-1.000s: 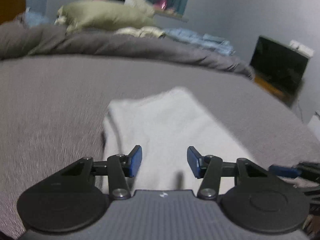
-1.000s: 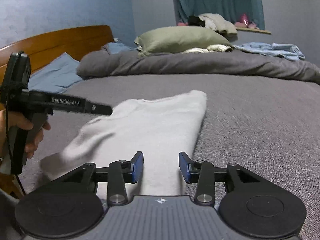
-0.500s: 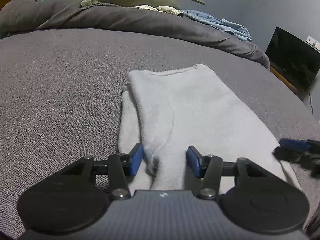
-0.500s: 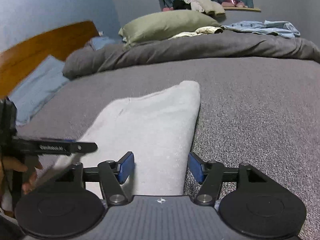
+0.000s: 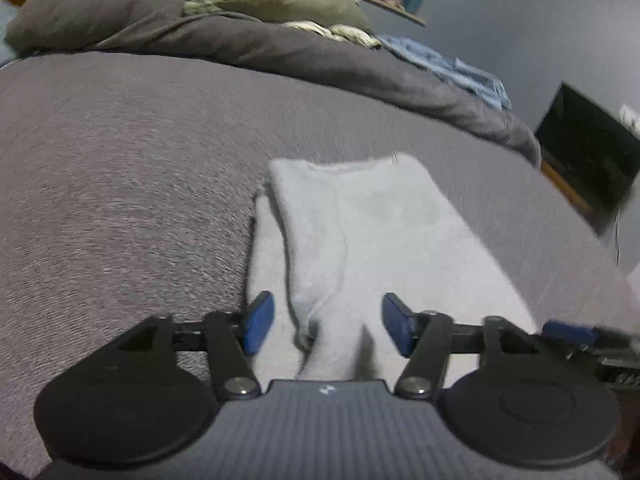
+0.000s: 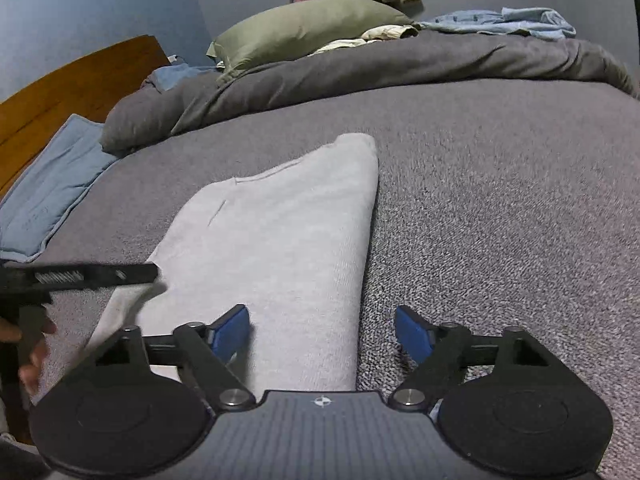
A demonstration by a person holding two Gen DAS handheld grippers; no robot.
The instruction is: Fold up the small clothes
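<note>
Both my grippers, left gripper (image 5: 328,322) and right gripper (image 6: 322,334), just opened, holding nothing. The white garment (image 6: 280,240) looks soft and floppy; I'd pinch its near corners.

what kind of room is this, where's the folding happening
A bedroom, most likely. The white garment lies on a bed with a grey cover; a green pillow and a wooden headboard sit at its far end.

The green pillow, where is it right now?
In the right wrist view the green pillow lies at the far end of the bed, on top of the bunched grey duvet, near the wooden headboard.
</note>
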